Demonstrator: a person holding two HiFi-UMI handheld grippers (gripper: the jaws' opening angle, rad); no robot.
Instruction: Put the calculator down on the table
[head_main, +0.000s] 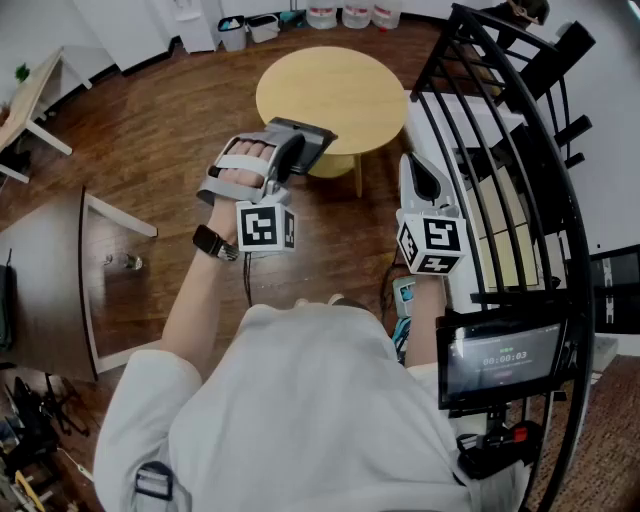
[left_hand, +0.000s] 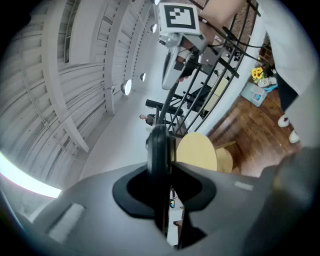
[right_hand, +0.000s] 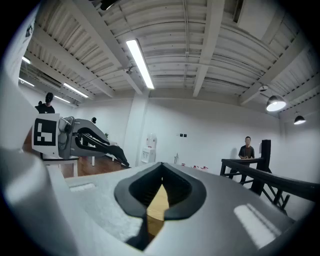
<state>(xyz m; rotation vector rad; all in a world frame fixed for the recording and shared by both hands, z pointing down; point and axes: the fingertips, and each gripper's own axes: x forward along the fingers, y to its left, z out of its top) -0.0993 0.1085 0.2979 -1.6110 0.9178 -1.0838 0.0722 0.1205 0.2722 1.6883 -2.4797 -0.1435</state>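
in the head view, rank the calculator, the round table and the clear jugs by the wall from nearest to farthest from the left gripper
1. calculator: clamped in the fingers of the left gripper.
2. round table: just ahead, beyond the calculator.
3. clear jugs: along the far wall, past the table.

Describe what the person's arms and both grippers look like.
The left gripper and right gripper are pale grey moulded shells. The left cube and right cube are white with black square markers. White straps cross the left hand, and a thin dark cable hangs beneath it. The person wears a black wristwatch and a light short-sleeved shirt.
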